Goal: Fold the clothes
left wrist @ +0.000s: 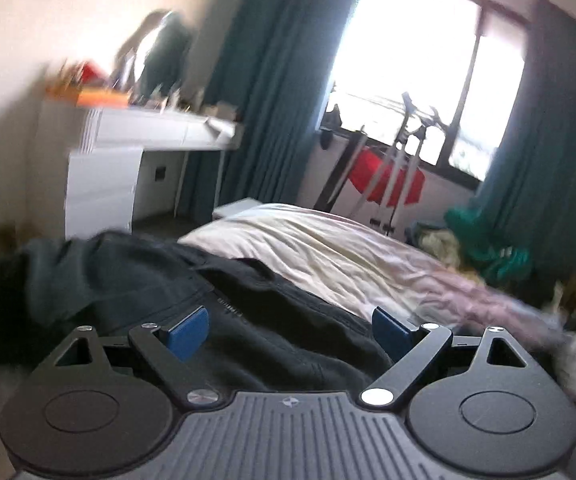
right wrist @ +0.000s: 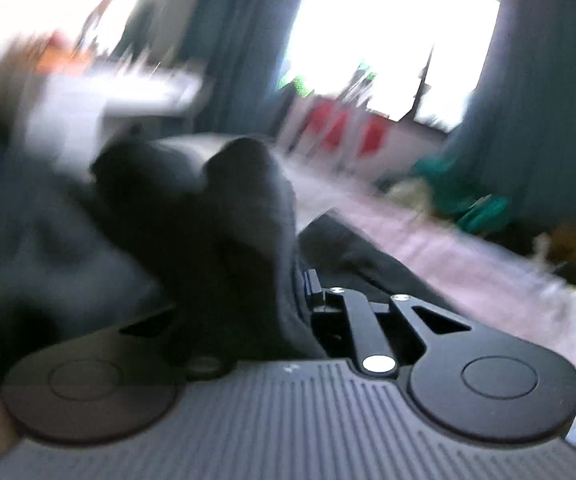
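A dark grey garment (left wrist: 192, 280) lies crumpled on the near part of the bed (left wrist: 328, 248). My left gripper (left wrist: 290, 332) hovers just above it, its blue pads (left wrist: 188, 332) wide apart and nothing between them. In the blurred right wrist view, my right gripper (right wrist: 288, 280) is shut on a fold of the dark garment (right wrist: 224, 232). The cloth rises in a hump in front of the camera and drapes over the left finger, hiding it. Only the right finger (right wrist: 314, 284) shows.
A cream and pale pink bedspread (left wrist: 448, 280) covers the bed. A white desk (left wrist: 148, 136) with clutter stands at the left wall. Teal curtains (left wrist: 264, 80) frame a bright window. A drying rack with red cloth (left wrist: 384, 176) stands beyond the bed, and green clothes (left wrist: 484, 248) pile at right.
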`<state>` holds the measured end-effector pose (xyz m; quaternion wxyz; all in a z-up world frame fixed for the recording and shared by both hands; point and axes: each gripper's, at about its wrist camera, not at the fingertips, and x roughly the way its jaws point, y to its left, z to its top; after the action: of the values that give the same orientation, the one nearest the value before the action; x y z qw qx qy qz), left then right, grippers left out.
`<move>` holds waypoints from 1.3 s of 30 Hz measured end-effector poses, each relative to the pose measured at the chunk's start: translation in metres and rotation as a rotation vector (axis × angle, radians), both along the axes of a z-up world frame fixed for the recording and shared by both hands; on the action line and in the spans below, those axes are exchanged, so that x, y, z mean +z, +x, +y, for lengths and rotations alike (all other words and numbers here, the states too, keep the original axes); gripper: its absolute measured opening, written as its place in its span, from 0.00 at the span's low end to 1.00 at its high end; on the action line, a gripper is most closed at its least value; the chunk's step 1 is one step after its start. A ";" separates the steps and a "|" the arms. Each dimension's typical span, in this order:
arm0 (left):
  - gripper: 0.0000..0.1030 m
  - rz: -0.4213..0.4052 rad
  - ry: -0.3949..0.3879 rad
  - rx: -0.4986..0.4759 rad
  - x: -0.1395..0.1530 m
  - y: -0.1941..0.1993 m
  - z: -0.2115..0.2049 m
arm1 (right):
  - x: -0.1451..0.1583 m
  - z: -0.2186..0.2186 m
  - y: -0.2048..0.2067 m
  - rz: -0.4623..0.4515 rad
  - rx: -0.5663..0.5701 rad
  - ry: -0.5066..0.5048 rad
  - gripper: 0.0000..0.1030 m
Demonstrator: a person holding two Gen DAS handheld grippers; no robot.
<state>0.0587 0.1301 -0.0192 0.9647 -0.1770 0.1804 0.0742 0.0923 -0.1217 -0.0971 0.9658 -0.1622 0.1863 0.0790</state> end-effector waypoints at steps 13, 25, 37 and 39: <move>0.87 -0.075 0.021 -0.054 0.008 0.000 -0.007 | -0.006 0.016 -0.008 0.118 0.160 0.061 0.54; 0.87 -0.063 0.151 -0.255 0.006 -0.006 -0.055 | 0.084 -0.074 -0.077 0.188 0.285 0.166 0.71; 0.88 0.136 0.378 -0.321 -0.042 -0.007 -0.101 | 0.015 -0.127 -0.029 0.399 -0.152 0.338 0.72; 0.88 0.129 0.368 -0.315 -0.042 -0.010 -0.098 | 0.015 -0.120 -0.038 0.374 -0.158 0.317 0.72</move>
<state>0.0488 0.0323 -0.0610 0.9669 0.0368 0.2502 -0.0343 0.0540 -0.2422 -0.0818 0.9310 0.0235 0.3592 0.0603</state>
